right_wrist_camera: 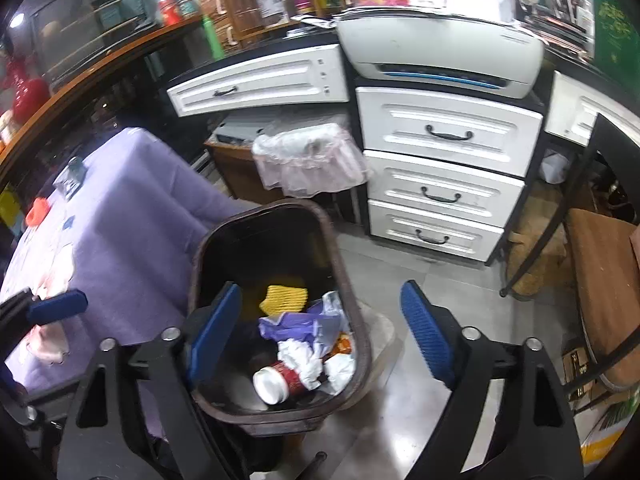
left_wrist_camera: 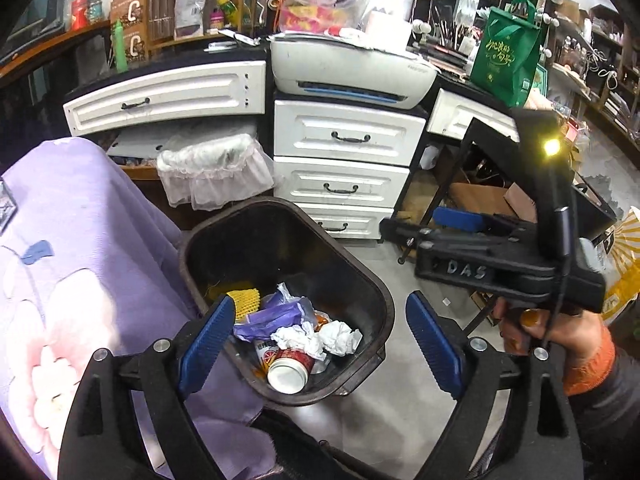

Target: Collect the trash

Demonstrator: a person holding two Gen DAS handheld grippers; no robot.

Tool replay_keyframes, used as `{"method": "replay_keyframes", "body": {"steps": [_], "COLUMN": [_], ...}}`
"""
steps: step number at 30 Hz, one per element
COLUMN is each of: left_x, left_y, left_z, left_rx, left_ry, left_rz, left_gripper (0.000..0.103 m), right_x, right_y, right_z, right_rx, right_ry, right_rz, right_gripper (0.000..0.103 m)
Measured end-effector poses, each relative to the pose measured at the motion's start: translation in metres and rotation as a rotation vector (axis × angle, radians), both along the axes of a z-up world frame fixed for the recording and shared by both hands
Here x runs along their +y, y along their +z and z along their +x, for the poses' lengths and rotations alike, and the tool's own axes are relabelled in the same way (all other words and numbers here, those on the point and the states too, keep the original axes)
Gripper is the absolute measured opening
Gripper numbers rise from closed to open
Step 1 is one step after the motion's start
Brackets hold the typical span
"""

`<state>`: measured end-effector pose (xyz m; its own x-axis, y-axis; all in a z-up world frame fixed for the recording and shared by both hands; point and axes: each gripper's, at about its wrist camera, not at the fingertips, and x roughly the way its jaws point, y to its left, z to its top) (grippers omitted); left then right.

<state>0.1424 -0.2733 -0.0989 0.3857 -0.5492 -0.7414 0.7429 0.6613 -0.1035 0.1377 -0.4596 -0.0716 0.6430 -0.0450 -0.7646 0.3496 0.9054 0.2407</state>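
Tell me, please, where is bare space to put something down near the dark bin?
Bare grey floor lies between the dark bin and the white drawers. The far half inside the bin looks empty. Its near half is crowded: crumpled paper, red cup, yellow mesh.

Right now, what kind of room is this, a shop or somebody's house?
Probably a small shop or a home work corner, though I can't be sure. A printer sits on white drawers, wooden shelves behind are crammed with boxes and packets, and a dark trash bin stands on the floor.
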Motion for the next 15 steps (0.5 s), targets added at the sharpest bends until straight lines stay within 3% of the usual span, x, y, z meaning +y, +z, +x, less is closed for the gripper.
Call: {"method": "replay_keyframes", "body": {"steps": [6, 15], "left_x": [0.03, 0.098], "left_y": [0.019, 0.055], "left_z": [-0.001, 0.015], "left_rx": [-0.05, -0.137], "left_ry": [0.031, 0.144], "left_rz": [0.001, -0.011], "left_gripper": [0.088, 0.097], "right_x": [0.032, 0.087], "right_y": [0.013, 0.057], "right_z": [0.01, 0.032], "right_rx": [-0.009, -0.085], "right_ry": [0.098, 0.274], "right_rz": [0.002, 0.084], "right_gripper": [0.086, 0.089]}}
